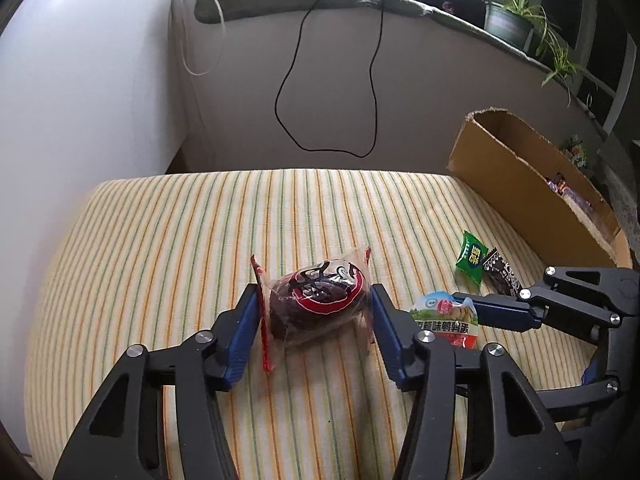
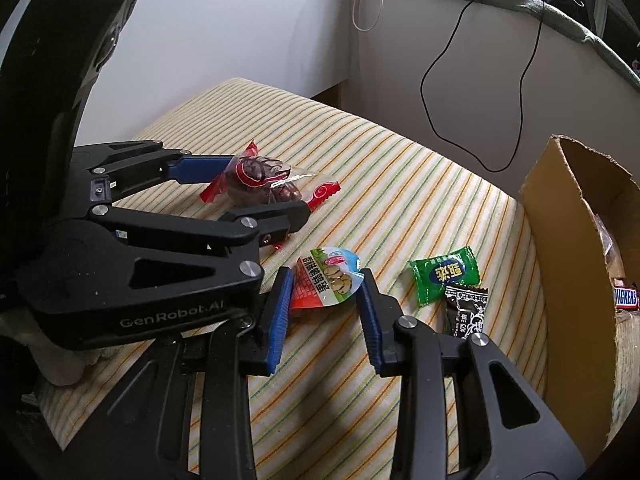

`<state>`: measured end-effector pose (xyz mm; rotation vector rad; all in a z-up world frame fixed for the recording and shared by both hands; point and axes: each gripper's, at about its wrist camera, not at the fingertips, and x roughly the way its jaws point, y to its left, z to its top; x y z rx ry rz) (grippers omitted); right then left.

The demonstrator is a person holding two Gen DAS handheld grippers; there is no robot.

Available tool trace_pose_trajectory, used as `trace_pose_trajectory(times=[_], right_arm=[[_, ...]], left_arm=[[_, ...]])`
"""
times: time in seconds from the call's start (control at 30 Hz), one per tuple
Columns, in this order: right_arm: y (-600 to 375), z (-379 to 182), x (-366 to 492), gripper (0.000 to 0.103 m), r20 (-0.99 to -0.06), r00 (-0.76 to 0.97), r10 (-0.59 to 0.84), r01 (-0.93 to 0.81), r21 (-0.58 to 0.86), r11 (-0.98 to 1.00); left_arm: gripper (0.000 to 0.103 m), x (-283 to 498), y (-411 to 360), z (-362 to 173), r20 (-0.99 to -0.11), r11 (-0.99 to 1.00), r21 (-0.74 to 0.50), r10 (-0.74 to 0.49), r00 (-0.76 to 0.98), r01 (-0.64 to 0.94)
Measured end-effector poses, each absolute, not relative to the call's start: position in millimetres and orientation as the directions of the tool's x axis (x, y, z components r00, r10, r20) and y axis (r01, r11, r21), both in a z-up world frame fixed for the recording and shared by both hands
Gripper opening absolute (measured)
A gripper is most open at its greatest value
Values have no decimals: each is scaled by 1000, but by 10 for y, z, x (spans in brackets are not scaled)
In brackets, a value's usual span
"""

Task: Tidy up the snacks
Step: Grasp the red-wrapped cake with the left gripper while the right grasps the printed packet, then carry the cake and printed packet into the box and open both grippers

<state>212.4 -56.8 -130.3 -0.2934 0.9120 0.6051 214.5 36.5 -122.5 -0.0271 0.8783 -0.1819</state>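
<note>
**Both claws set around snack packets on the striped surface**

The left claw stands partly open around a clear packet of dark dried fruit with red crimped ends. Its blue pads sit at the packet's two ends, touching or almost touching the wrapper; a firm grip cannot be confirmed. The packet lies on the yellow striped cloth, at the middle of the left wrist view.

The right claw is likewise partly open, its jaws flanking a small pouch printed with quail eggs, a pad at either side. Whether the pads press the pouch cannot be told. In the right wrist view the left claw with its fruit packet lies at 10 o'clock from the pouch.

At 3 o'clock from the pouch lies a green candy, and touching it at its 5 o'clock a black wrapped candy. Further toward 3 o'clock stands an open cardboard box with a torn rim, holding a Snickers bar among other wrappers. A black cable hangs in a loop down the wall behind, at 12 o'clock.
</note>
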Motion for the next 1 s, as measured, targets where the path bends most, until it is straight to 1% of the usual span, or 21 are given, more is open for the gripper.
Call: trace_pose_trajectory(times=[0.23, 0.47, 0.73, 1.0], right_arm=[[-678, -1202, 2038, 33, -793, 473, 383, -604, 24, 796], [-846, -879, 1910, 33, -753, 509, 417, -608, 28, 793], [-1173, -542, 1867, 33, -710, 561, 425, -578, 32, 816], [-1625, -337, 2025, 33, -690, 608, 393, -522, 26, 853]], left_arm=[[51, 2067, 416, -1123, -744, 986, -110, -167, 647, 128], [51, 2006, 380, -836, -704, 986, -103, -166, 691, 132], [51, 2027, 72, -634, -669, 980, -88, -192, 718, 180], [51, 2093, -337, -509, -651, 968, -70, -227, 725, 241]])
